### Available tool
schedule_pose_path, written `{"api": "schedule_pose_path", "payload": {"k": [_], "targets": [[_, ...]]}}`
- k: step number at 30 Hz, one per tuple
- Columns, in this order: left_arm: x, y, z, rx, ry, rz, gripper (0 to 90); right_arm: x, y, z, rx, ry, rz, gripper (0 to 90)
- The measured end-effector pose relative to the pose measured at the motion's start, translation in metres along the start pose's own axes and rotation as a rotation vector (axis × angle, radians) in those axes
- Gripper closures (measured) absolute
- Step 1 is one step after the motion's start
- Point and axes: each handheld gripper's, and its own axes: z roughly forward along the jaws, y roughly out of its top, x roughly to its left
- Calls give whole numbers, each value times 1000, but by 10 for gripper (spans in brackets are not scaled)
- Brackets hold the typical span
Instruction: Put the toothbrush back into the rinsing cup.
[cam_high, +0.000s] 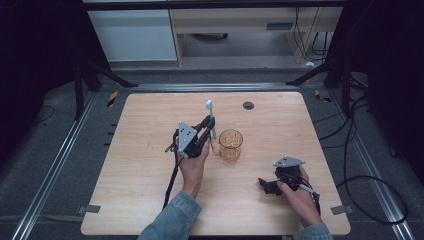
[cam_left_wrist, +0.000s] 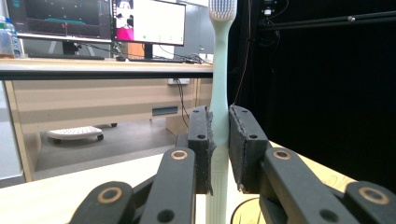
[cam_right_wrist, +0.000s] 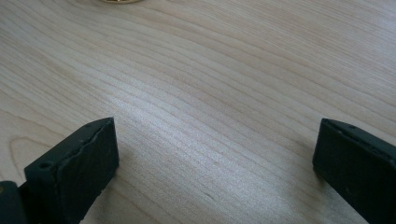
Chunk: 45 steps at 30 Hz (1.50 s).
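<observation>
My left gripper (cam_high: 209, 131) is pinching the pale mint plastic toothbrush (cam_high: 210, 118) upright mid-tabletop, so I'd keep it vertical, center it over the amber ribbed glass cup (cam_high: 230, 144), then lower; right gripper (cam_high: 266, 186) idles spread near the front-right corner.

On the wooden table (cam_high: 150, 200), the left gripper (cam_high: 204, 131) holds a pale toothbrush (cam_high: 210, 119) upright, brush head up, just left of an amber glass (cam_high: 230, 145) near the middle. The right gripper (cam_high: 267, 186) rests near the table's near right edge, well apart. A dark disc (cam_high: 248, 105) lies far back.
</observation>
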Motion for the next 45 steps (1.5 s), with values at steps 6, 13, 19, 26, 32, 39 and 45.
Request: {"api": "schedule_pose_path", "payload": {"k": [6, 13, 19, 26, 32, 39, 45], "targets": [[0, -7, 1, 11, 3, -6, 788, 0, 0, 0, 0, 1, 0, 6], [0, -14, 3, 26, 1, -6, 788, 0, 0, 0, 1, 0, -4, 6], [0, -19, 3, 38, 2, -6, 788, 0, 0, 0, 1, 1, -3, 6], [-1, -23, 2, 47, 2, -4, 787, 0, 0, 0, 1, 2, -2, 6], [0, -26, 0, 55, 1, -1, 787, 0, 0, 0, 2, 2, -2, 6], [0, -32, 0, 70, 0, -3, 786, 0, 0, 0, 1, 3, -1, 6], [-1, -38, -1, 90, -1, 1, 786, 0, 0, 0, 1, 3, -1, 6]]}}
